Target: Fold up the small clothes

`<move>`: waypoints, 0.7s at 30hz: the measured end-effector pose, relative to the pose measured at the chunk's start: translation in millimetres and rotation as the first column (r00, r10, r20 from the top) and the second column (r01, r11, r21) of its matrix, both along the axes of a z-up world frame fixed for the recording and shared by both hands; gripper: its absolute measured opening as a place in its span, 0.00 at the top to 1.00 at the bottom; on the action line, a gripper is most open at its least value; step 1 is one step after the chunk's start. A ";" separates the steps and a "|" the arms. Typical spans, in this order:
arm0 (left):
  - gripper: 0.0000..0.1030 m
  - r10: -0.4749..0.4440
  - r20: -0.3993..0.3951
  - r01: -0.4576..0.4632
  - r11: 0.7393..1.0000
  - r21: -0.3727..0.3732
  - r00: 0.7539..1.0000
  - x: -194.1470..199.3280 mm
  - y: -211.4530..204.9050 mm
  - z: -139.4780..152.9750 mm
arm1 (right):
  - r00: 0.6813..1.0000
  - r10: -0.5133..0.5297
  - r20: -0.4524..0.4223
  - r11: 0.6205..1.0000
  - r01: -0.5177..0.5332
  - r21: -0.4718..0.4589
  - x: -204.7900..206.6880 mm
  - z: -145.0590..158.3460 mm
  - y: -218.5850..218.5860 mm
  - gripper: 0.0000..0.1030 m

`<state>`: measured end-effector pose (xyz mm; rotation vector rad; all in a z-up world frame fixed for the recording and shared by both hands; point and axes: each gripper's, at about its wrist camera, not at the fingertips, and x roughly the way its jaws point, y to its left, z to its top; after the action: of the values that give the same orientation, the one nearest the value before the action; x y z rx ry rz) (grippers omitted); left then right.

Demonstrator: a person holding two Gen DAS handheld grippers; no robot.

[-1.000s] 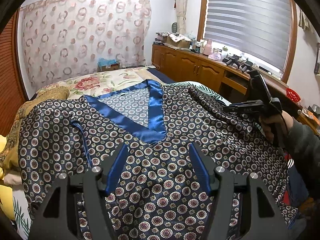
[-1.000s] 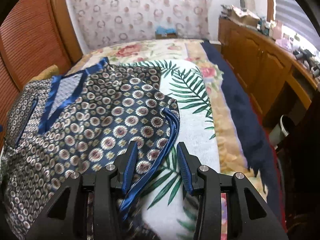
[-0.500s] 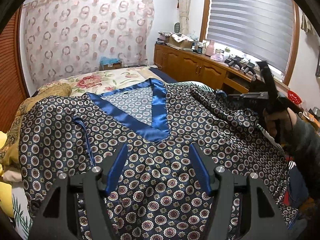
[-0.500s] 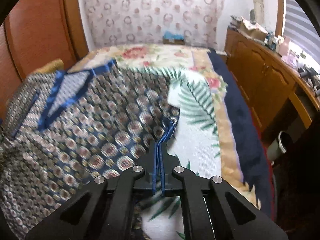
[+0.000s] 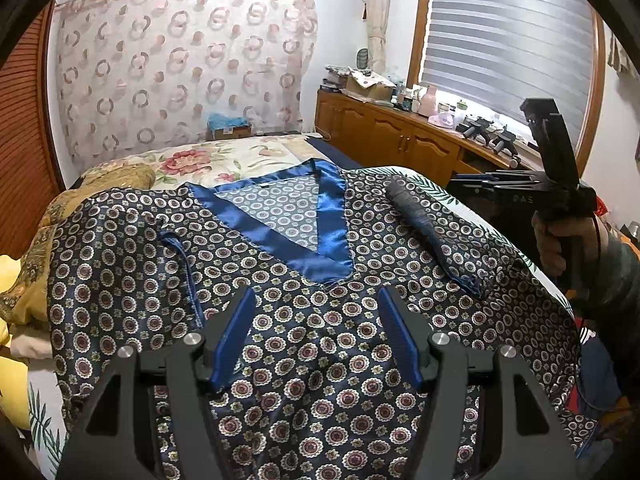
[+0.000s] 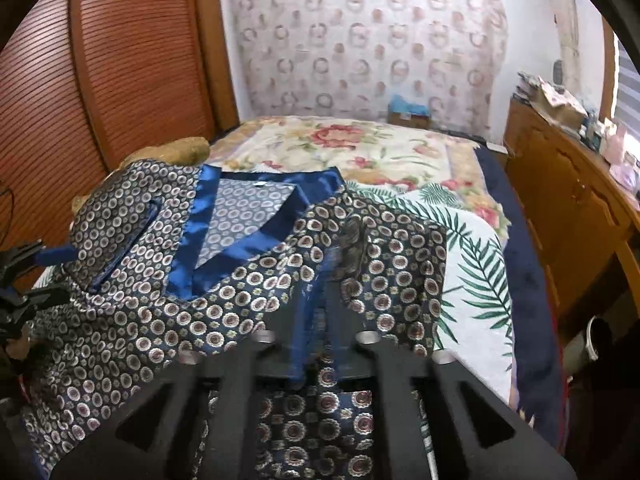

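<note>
A navy satin pyjama top [image 5: 304, 360] with a ring pattern and a bright blue V collar [image 5: 320, 216] lies spread on the bed, collar at the far side. My left gripper [image 5: 316, 336] is open just above its chest, holding nothing. In the left wrist view my right gripper [image 5: 476, 184] is lifted at the right, and the right sleeve [image 5: 428, 232] lies folded in over the chest. In the right wrist view the right gripper [image 6: 324, 304] is shut on the blurred blue-edged sleeve cloth [image 6: 384, 264].
The bed has a floral blanket [image 6: 360, 148] at the far end and a leaf-print sheet [image 6: 472, 280] on the right. A wooden cabinet [image 5: 400, 144] with clutter runs along the right. A wooden slatted door [image 6: 80, 80] stands left. Yellow cloth [image 5: 16, 320] lies at the left edge.
My right gripper closed on the right sleeve hem and lifted it up and in over the top. The left gripper stayed open in place.
</note>
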<state>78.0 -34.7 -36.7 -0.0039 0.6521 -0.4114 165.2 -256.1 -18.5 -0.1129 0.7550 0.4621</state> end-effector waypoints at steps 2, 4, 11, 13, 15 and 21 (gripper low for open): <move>0.39 0.004 -0.001 -0.004 1.000 -0.004 1.000 0.6 3.4 -0.1 | 1.000 -0.014 0.014 1.000 0.014 -0.011 -0.5 0.3 -3.0 0.66; 0.39 0.012 0.001 -0.012 1.000 -0.004 1.000 1.6 8.0 -0.2 | 0.999 -0.043 0.012 0.999 0.043 -0.032 1.5 -2.9 -9.4 0.63; 0.39 0.078 0.003 -0.078 0.997 -0.005 0.997 9.2 35.6 1.5 | 0.987 -0.139 -0.078 0.981 0.127 -0.147 20.5 -42.5 -37.3 0.60; 0.39 0.105 0.003 -0.105 0.994 -0.004 0.994 11.2 46.5 1.8 | 0.982 -0.154 -0.108 0.979 0.137 -0.151 28.0 -52.0 -44.7 0.60; 0.39 0.129 0.003 -0.129 0.992 -0.009 0.992 12.7 56.2 1.5 | 0.976 -0.162 -0.145 0.979 0.141 -0.147 35.6 -60.8 -50.6 0.60; 0.39 0.186 0.000 -0.186 0.982 -0.019 0.983 15.4 77.6 -0.5 | 0.980 -0.113 -0.161 0.987 0.092 -0.134 40.1 -66.4 -48.0 0.75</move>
<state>93.4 43.0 -37.2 -0.0817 0.6396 -0.2372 205.2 -304.0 -84.9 -0.1534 0.9514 0.3277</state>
